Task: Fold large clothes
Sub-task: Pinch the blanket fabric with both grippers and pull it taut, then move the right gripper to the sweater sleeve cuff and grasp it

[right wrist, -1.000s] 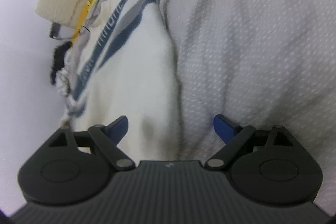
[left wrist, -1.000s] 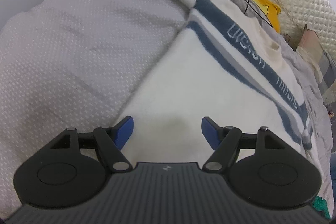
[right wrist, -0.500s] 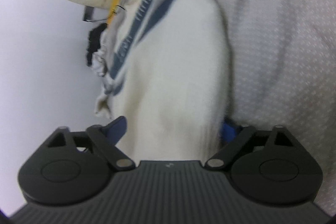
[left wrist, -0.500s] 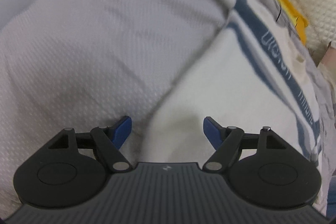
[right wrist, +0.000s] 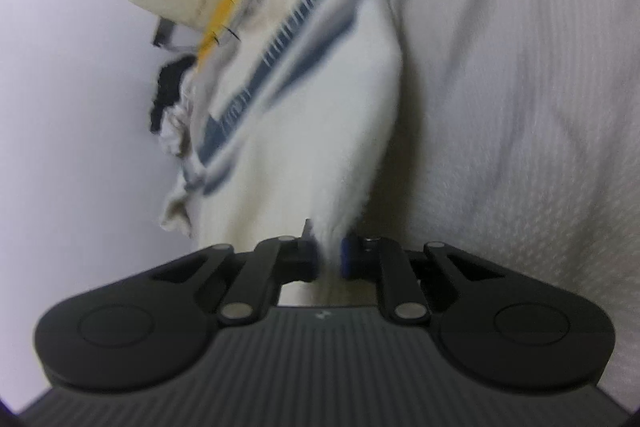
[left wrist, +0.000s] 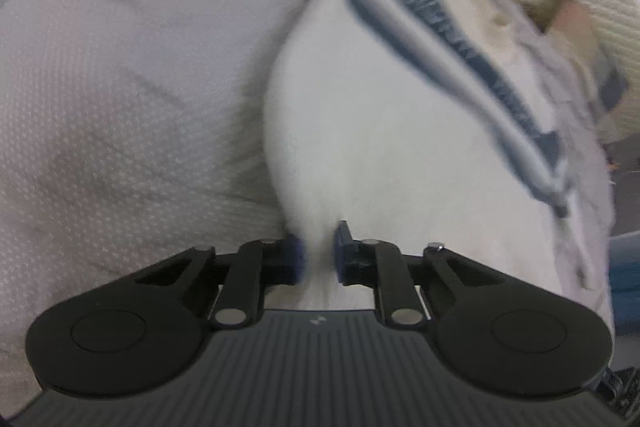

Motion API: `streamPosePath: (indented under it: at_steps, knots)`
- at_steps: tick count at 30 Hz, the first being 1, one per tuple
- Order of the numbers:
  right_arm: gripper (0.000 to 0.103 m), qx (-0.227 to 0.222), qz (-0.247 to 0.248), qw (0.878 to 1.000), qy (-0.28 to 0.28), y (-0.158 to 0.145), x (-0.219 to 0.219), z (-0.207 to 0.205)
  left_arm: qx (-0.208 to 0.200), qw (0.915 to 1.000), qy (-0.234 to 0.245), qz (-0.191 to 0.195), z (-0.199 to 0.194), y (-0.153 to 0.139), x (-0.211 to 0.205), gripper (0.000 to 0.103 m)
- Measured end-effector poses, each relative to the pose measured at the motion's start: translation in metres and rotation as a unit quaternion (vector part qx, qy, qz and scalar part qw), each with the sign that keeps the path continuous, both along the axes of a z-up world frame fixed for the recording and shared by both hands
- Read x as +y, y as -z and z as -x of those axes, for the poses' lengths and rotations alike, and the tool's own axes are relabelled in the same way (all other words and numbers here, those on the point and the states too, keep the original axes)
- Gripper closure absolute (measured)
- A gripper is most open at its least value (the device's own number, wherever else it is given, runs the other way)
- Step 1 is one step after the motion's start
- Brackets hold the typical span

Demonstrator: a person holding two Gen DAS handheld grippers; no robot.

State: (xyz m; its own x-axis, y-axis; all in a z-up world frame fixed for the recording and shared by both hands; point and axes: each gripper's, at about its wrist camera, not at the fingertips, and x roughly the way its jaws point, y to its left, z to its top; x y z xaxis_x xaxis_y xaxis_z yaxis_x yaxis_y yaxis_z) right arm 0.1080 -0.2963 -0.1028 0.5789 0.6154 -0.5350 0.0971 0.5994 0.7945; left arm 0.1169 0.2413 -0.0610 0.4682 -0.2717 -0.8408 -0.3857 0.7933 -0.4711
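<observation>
Both jaws just closed: L gripper (left wrist: 319,253) & R gripper (right wrist: 329,254) each clamped on hem of sweater (left wrist: 380,131), spread on bed cover (left wrist: 132,75). Hem to be lifted evenly, kept taut, carried twd collar.

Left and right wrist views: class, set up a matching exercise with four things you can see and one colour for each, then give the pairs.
Things:
1. sweater body
2. bedcover
3. stripe across the sweater
4. gripper pads

Colours:
A. dark blue-grey
B. cream white
C. bright blue
D. pale grey with small dots

Pairs: 1-B, 2-D, 3-A, 4-C
</observation>
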Motion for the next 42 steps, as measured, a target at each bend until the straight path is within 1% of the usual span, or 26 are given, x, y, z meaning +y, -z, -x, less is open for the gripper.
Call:
streamPosePath:
  at_steps: [2,3,5,7,9,11,13,14,15,16,17,18,19,20,21,23,25,27,29,31,34,36,38,41,42]
  knots:
    - [0.09,-0.023,0.029,0.999,-0.001,-0.024,-0.007,0.007,-0.02,0.9996,0.007,0.018,0.01,-0.017,0.001,0.087]
    - [0.091,-0.028,0.035,0.999,-0.003,-0.032,-0.01,0.01,-0.028,0.9993,0.01,0.021,0.015,-0.024,0.0,0.088]
    - [0.091,-0.035,0.057,0.998,-0.006,-0.048,-0.019,0.019,-0.037,0.999,0.019,0.017,0.023,-0.038,0.0,0.088]
    - [0.091,-0.038,0.081,0.996,-0.006,-0.058,-0.02,0.027,-0.034,0.999,0.027,0.014,0.03,-0.043,-0.004,0.088]
    - [0.092,-0.028,0.098,0.995,-0.002,-0.057,-0.023,0.031,-0.024,0.999,0.038,0.005,0.035,-0.043,-0.004,0.088]
    - [0.092,-0.014,0.12,0.993,0.001,-0.048,-0.02,0.032,-0.016,0.9984,0.053,-0.01,0.035,-0.04,-0.007,0.087]
    - [0.092,0.011,0.125,0.992,0.009,-0.035,-0.014,0.031,-0.014,0.9974,0.065,-0.028,0.043,-0.036,-0.014,0.085]
    - [0.092,0.021,0.124,0.992,0.009,-0.026,-0.013,0.031,-0.016,0.9961,0.075,-0.044,0.042,-0.036,-0.02,0.083]
    - [0.092,0.027,0.126,0.992,0.01,-0.022,-0.013,0.032,-0.016,0.995,0.08,-0.058,0.041,-0.035,-0.023,0.083]
    - [0.091,0.031,0.131,0.991,0.014,-0.017,-0.013,0.032,-0.018,0.9938,0.084,-0.07,0.042,-0.034,-0.028,0.079]
    - [0.089,0.031,0.134,0.99,0.019,-0.016,-0.013,0.033,-0.019,0.9926,0.089,-0.08,0.041,-0.037,-0.03,0.069]
    - [0.089,0.027,0.135,0.99,0.024,-0.019,-0.014,0.035,-0.024,0.9917,0.092,-0.088,0.041,-0.04,-0.032,0.064]
    - [0.086,0.021,0.136,0.99,0.025,-0.021,-0.015,0.036,-0.03,0.991,0.091,-0.093,0.041,-0.042,-0.032,0.057]
    - [0.079,0.015,0.144,0.989,0.029,-0.025,-0.014,0.036,-0.041,0.9901,0.089,-0.101,0.042,-0.047,-0.033,0.054]
    - [0.076,0.007,0.16,0.987,0.035,-0.03,-0.013,0.036,-0.055,0.9883,0.087,-0.112,0.044,-0.054,-0.035,0.052]
    - [0.065,-0.01,0.18,0.983,0.043,-0.038,-0.013,0.039,-0.083,0.9829,0.086,-0.14,0.048,-0.067,-0.04,0.046]
    - [0.063,-0.031,0.188,0.98,0.048,-0.045,-0.014,0.041,-0.113,0.9761,0.093,-0.161,0.054,-0.083,-0.049,0.046]
    - [0.062,-0.057,0.207,0.975,0.053,-0.055,-0.013,0.042,-0.146,0.9671,0.097,-0.185,0.058,-0.099,-0.062,0.045]
    - [0.062,-0.086,0.225,0.969,0.057,-0.068,-0.01,0.043,-0.176,0.9591,0.1,-0.198,0.063,-0.114,-0.076,0.044]
    - [0.062,-0.117,0.24,0.962,0.057,-0.08,-0.006,0.043,-0.202,0.9524,0.106,-0.203,0.065,-0.128,-0.093,0.044]
    - [0.062,-0.165,0.267,0.948,0.058,-0.098,-0.001,0.045,-0.239,0.9425,0.114,-0.204,0.065,-0.143,-0.12,0.044]
    - [0.062,-0.191,0.285,0.937,0.062,-0.107,0.002,0.045,-0.264,0.9344,0.122,-0.206,0.064,-0.151,-0.141,0.043]
    - [0.055,-0.215,0.294,0.929,0.066,-0.112,0.003,0.046,-0.278,0.9291,0.131,-0.205,0.061,-0.153,-0.161,0.041]
    - [0.054,-0.239,0.319,0.914,0.073,-0.112,0.004,0.046,-0.293,0.9247,0.145,-0.194,0.051,-0.148,-0.189,0.041]
    - [0.054,-0.243,0.325,0.911,0.075,-0.111,0.005,0.046,-0.298,0.9225,0.148,-0.195,0.048,-0.145,-0.199,0.041]
